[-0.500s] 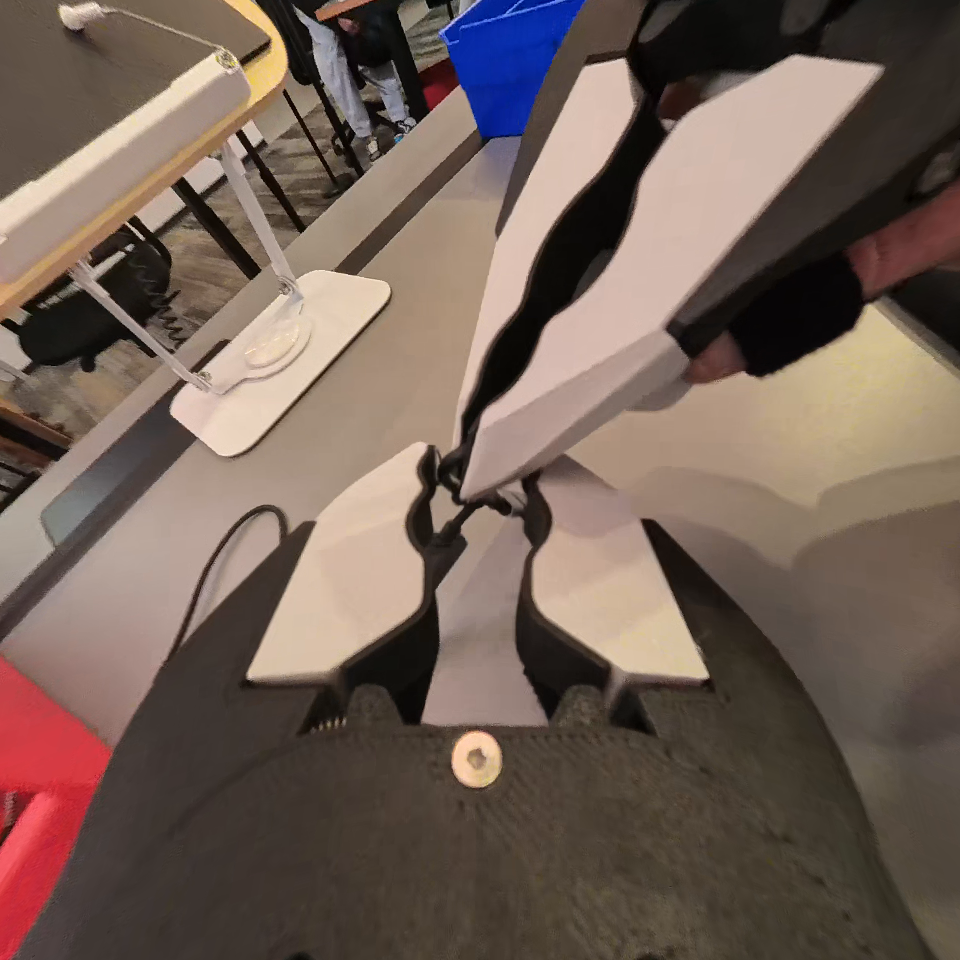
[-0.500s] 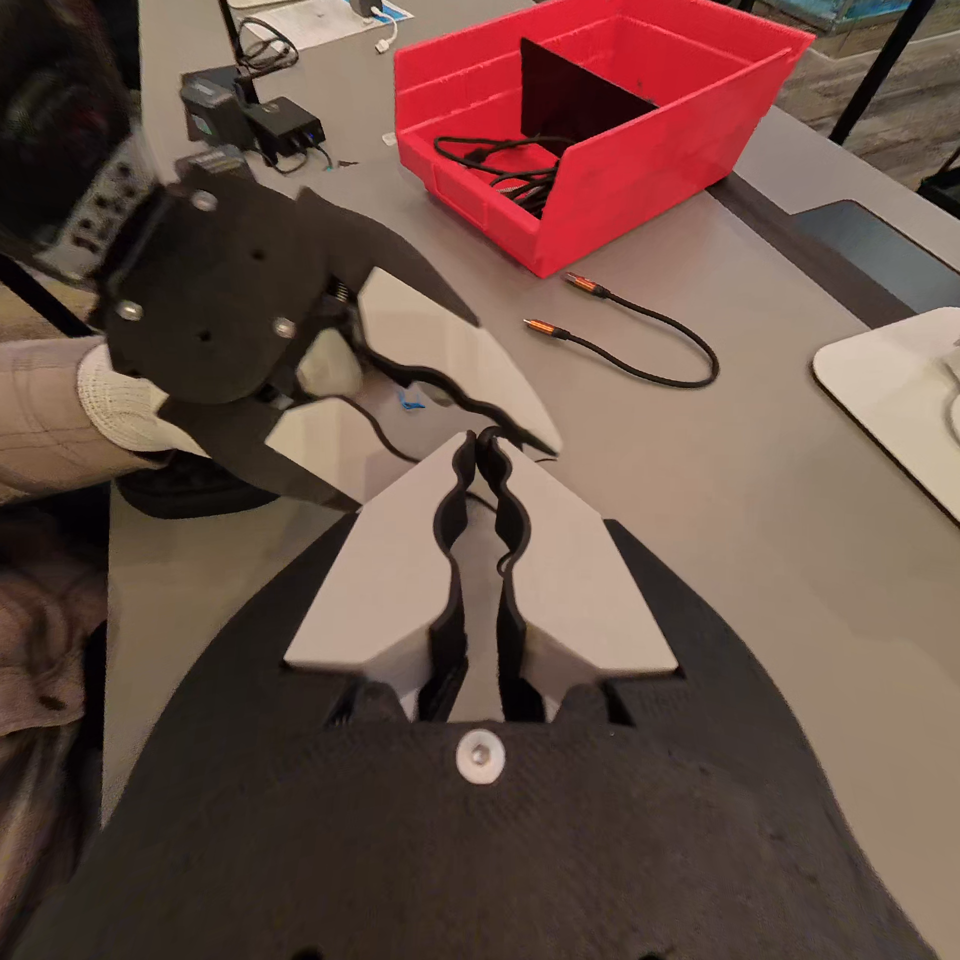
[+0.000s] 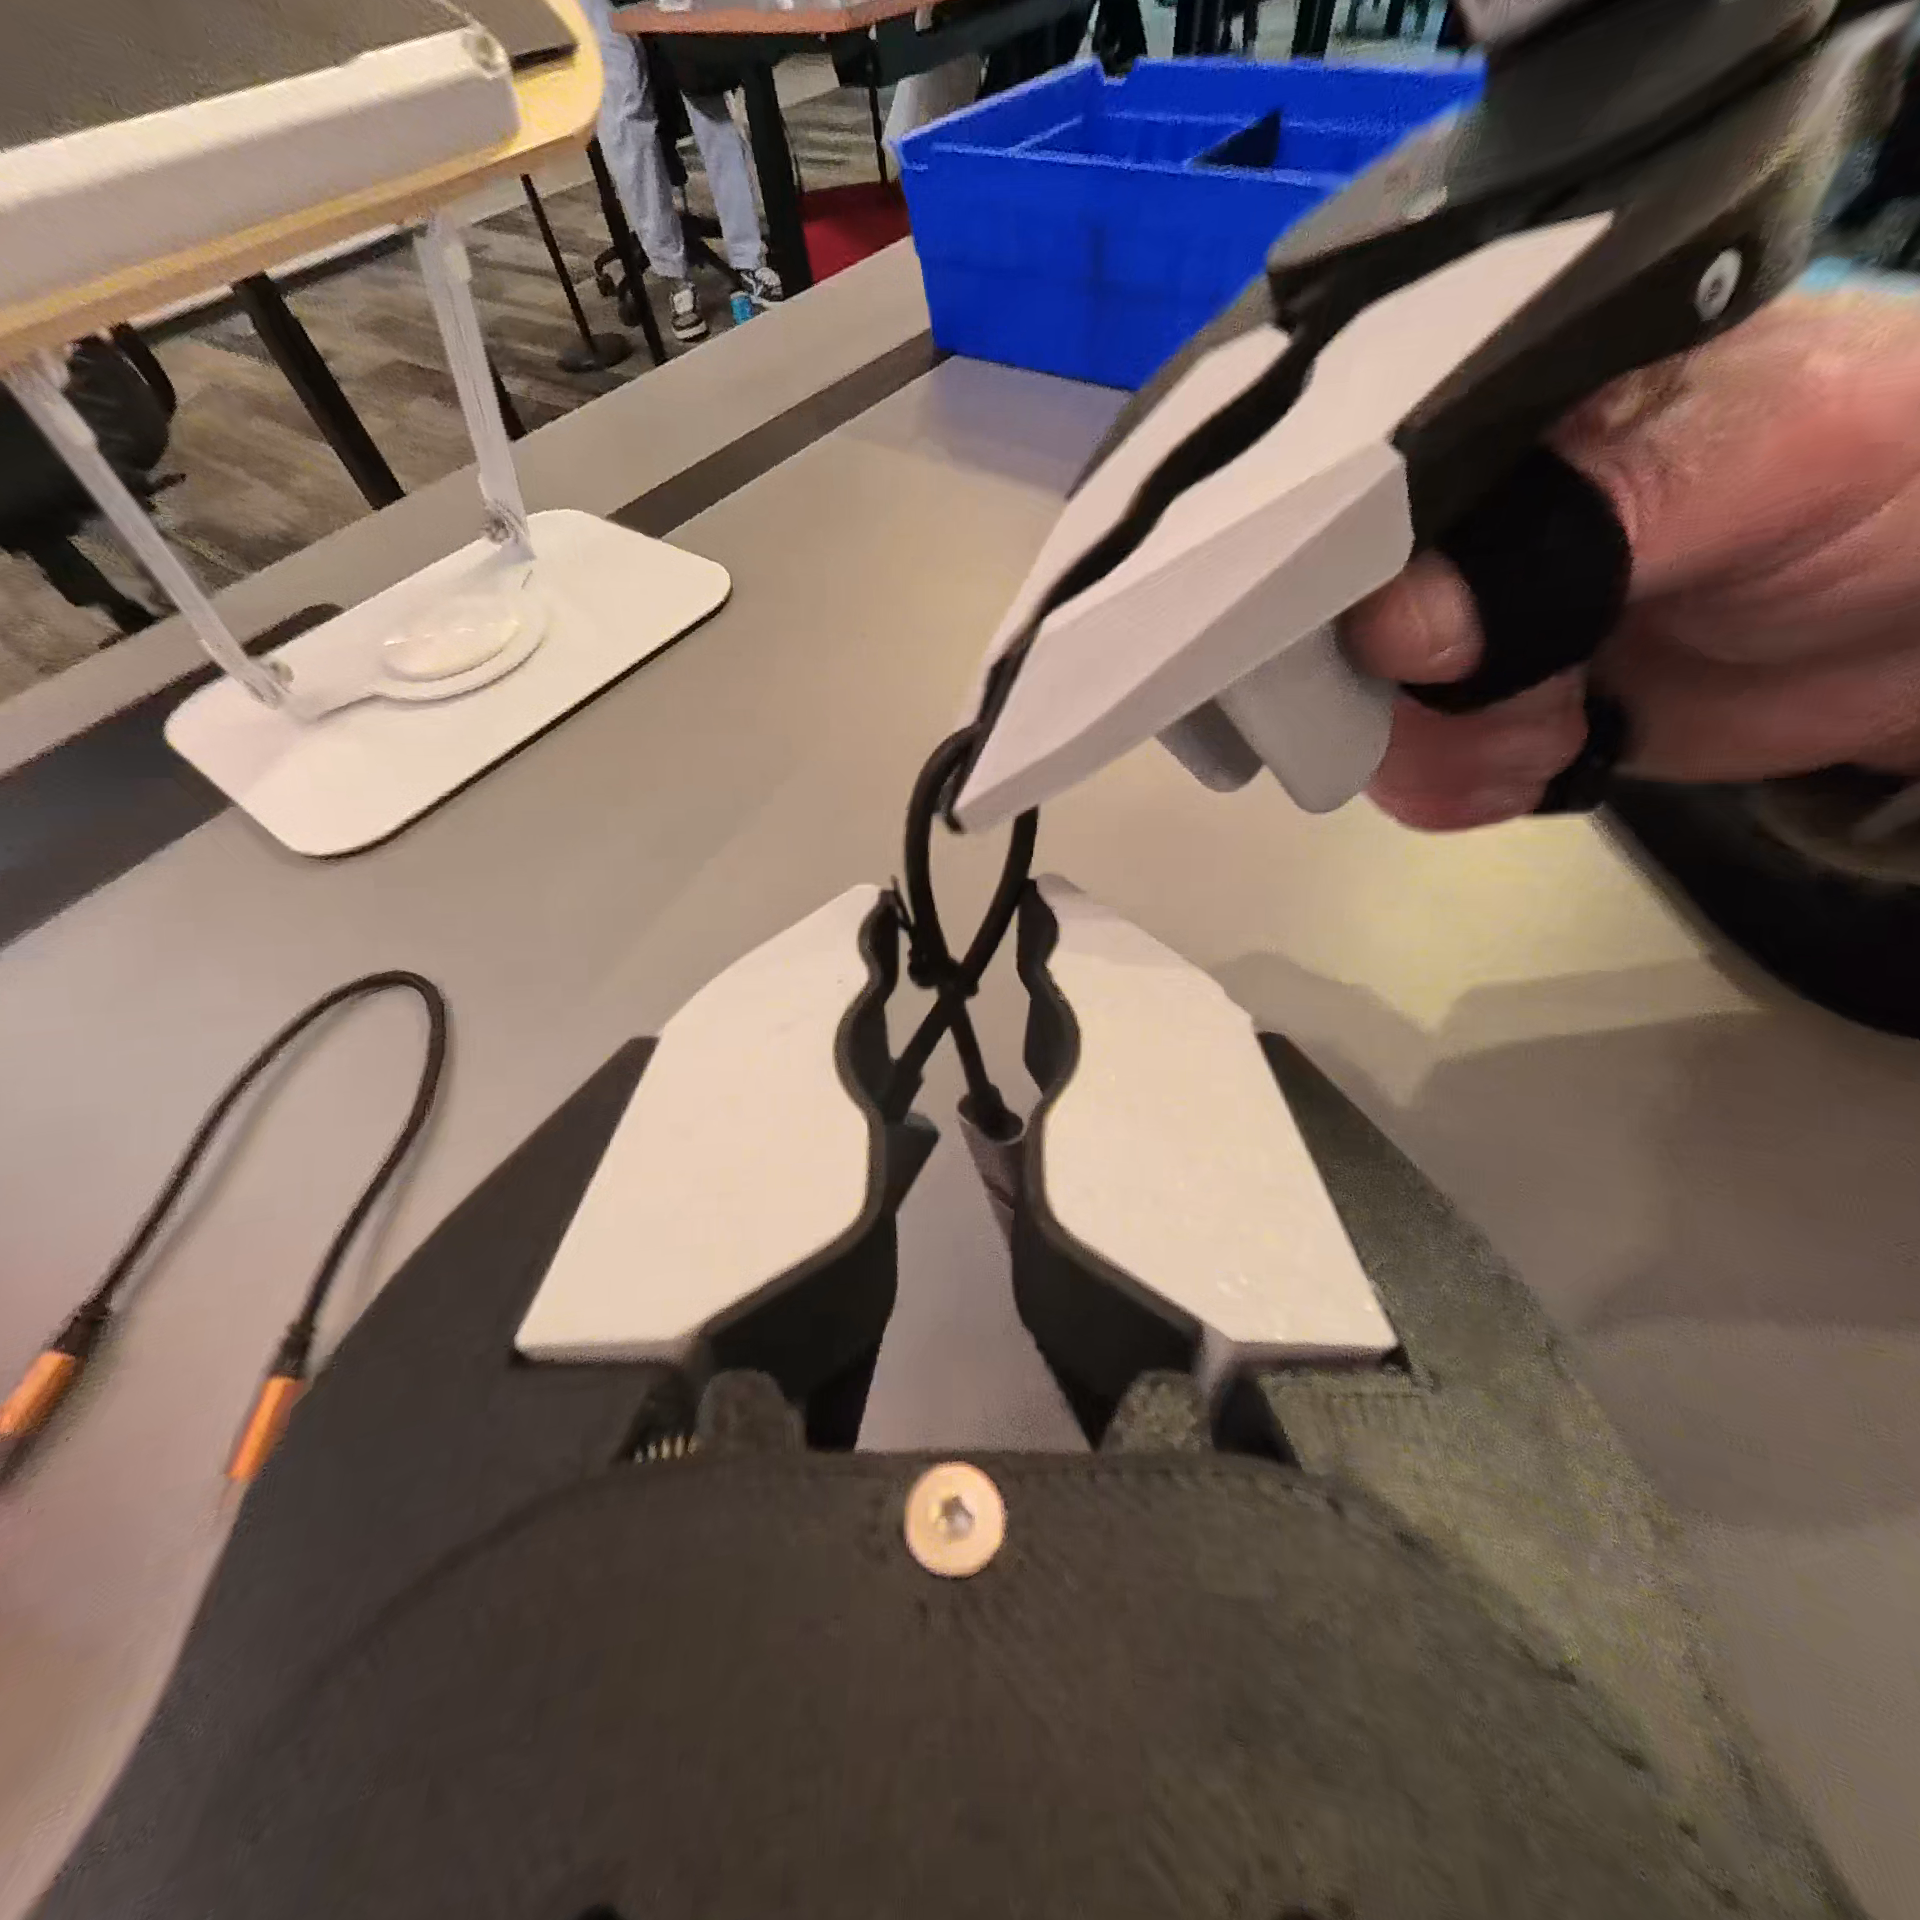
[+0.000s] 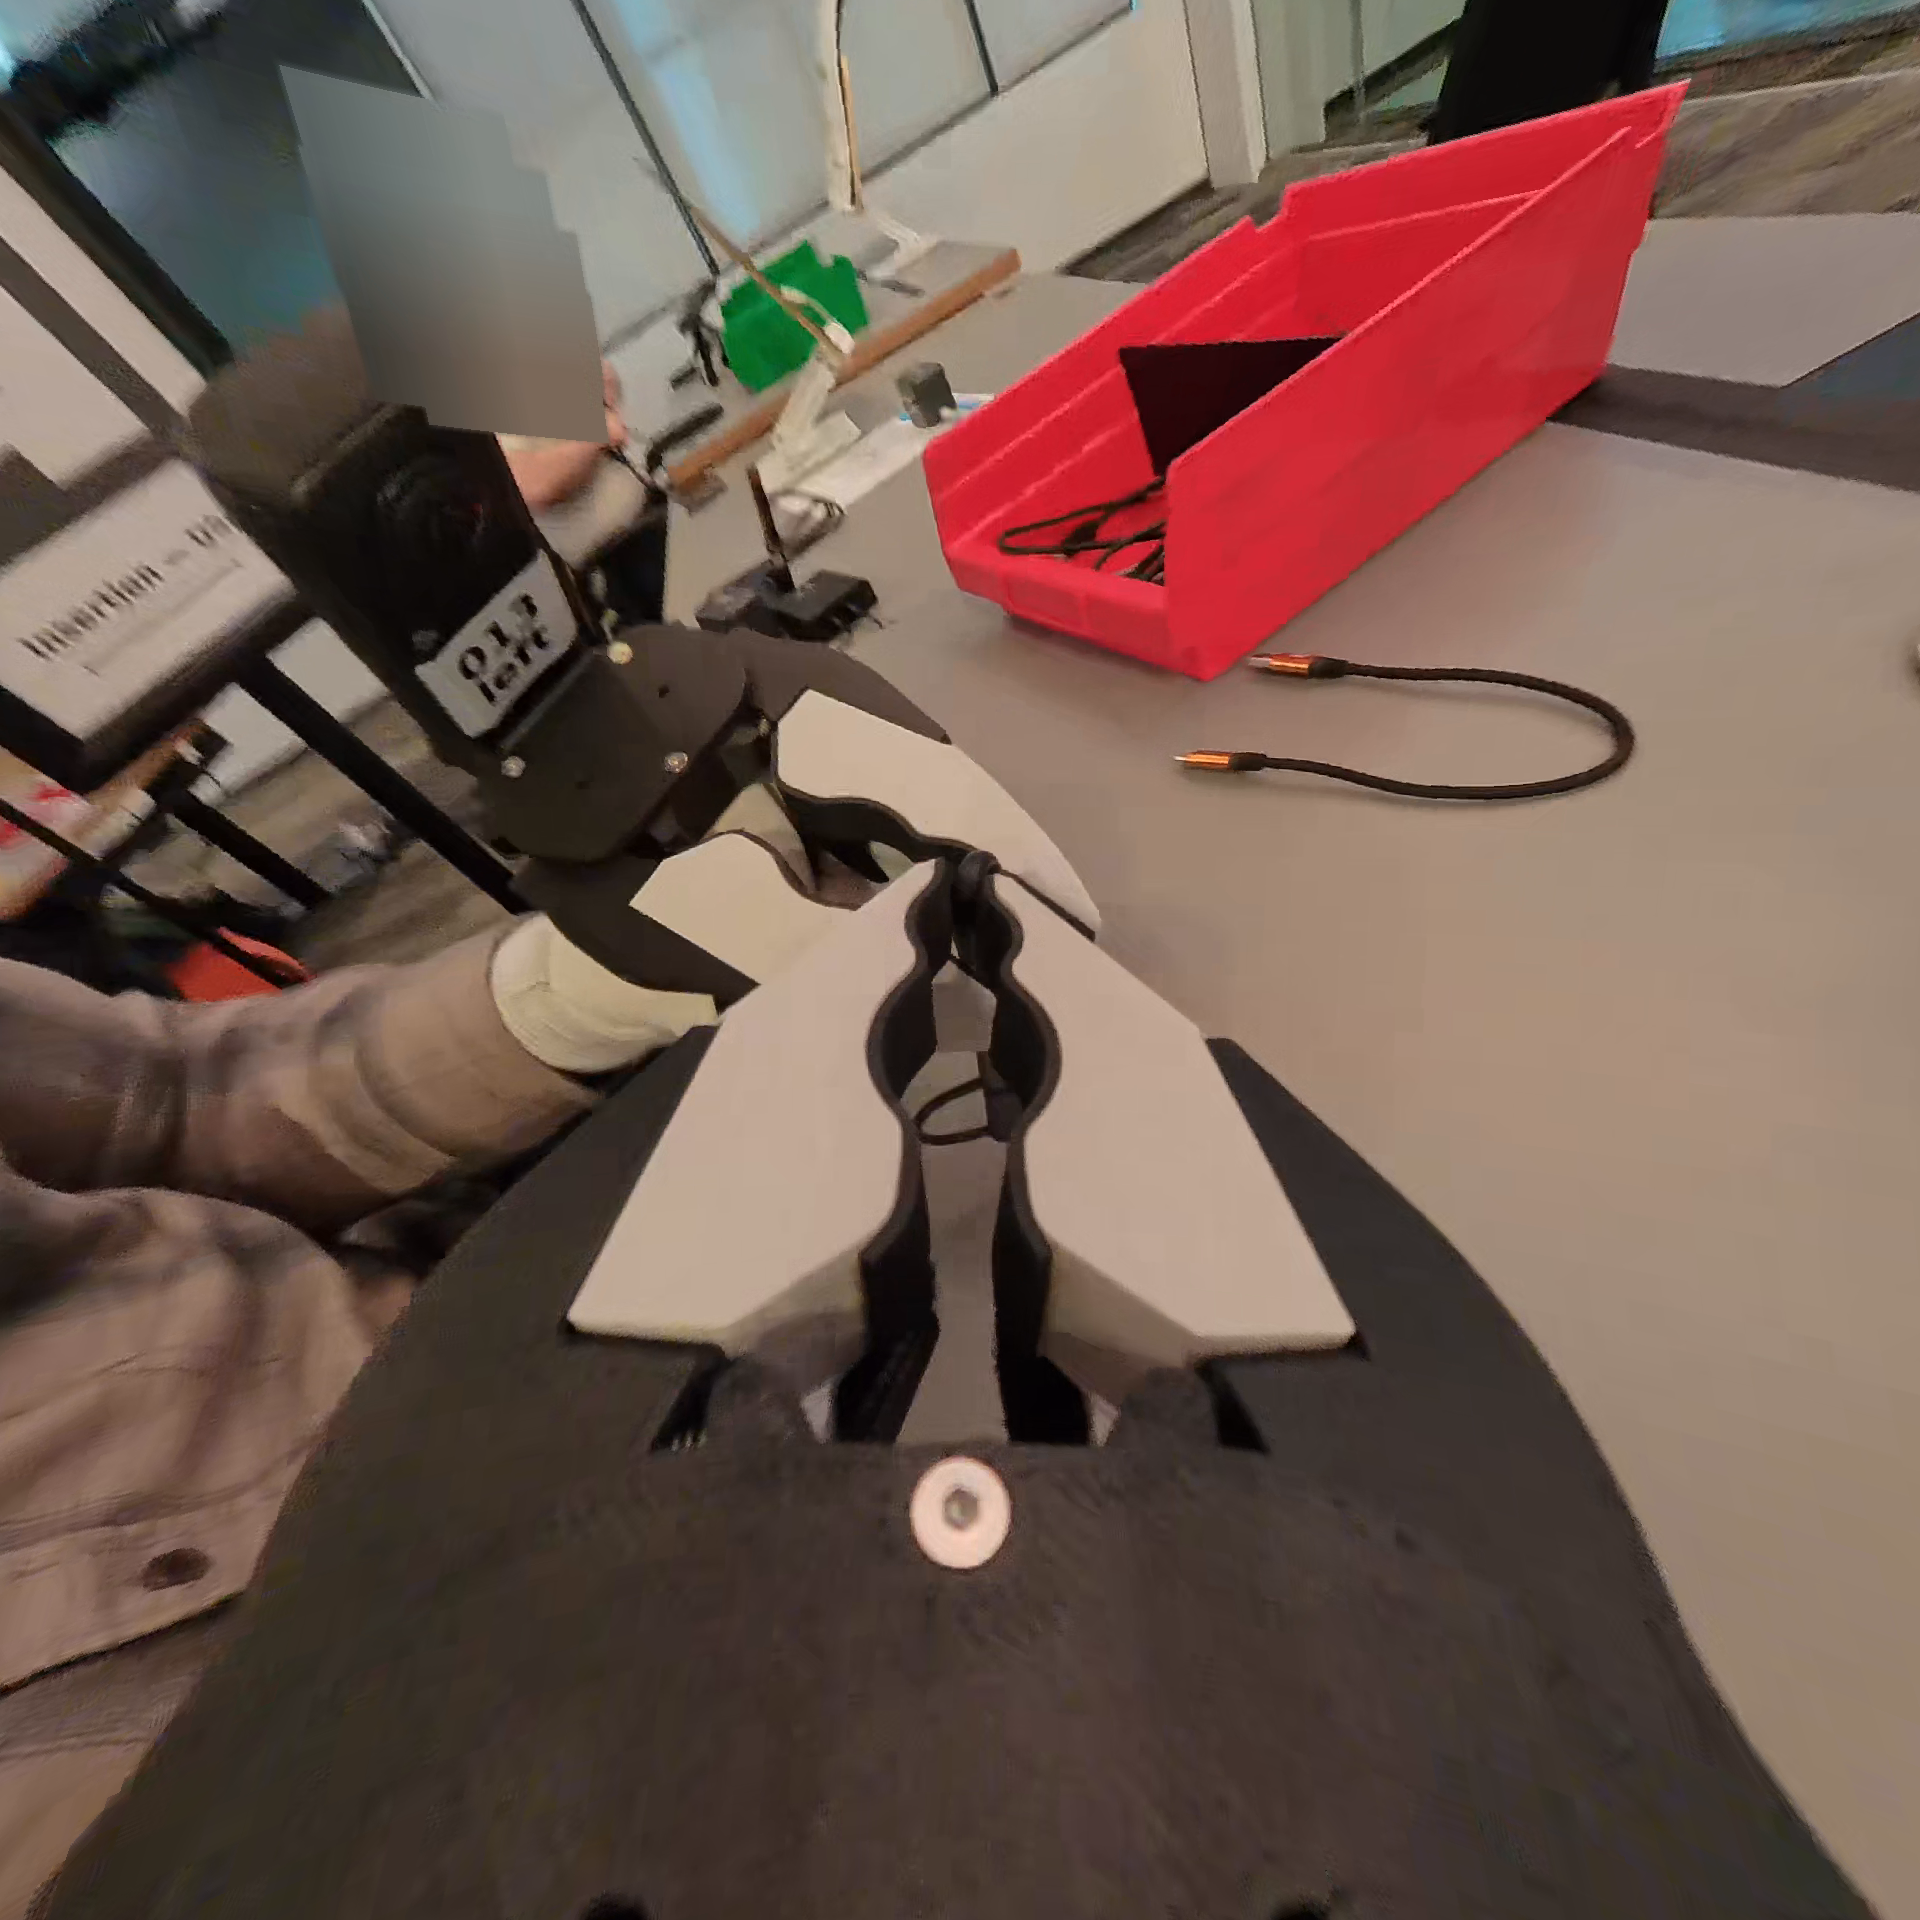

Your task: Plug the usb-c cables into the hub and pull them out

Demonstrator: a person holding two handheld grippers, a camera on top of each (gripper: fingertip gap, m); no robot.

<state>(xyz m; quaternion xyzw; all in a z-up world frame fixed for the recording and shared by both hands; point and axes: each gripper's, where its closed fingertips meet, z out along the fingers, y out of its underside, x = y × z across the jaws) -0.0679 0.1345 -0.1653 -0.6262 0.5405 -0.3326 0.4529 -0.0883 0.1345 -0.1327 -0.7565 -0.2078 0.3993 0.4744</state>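
A thin black cable (image 3: 971, 914) hangs in the air between the two tools, looped and crossing itself just above the grey tabletop (image 3: 623, 831). The right gripper (image 3: 961, 805) is pinched tight on the top of that loop. The left gripper (image 3: 961, 904) stands at a narrow gap, and the two strands run down between its white fingers (image 3: 748, 1122), with a small dark grey plug-like piece (image 3: 992, 1138) lying against the inner face of one; whether the fingers actually press on it I cannot tell. No hub is recognisable to me from either side.

To do this well, I'd say the left should settle squarely on the plug body, not the cord, before the right lets go, or the loop may twist and swing the plug off line.

A second braided black cable with copper-coloured ends (image 4: 1455, 769) lies loose on the tabletop, near an open red plastic bin (image 4: 1351, 416) holding more cables. A blue bin (image 3: 1091, 239) stands farther off.
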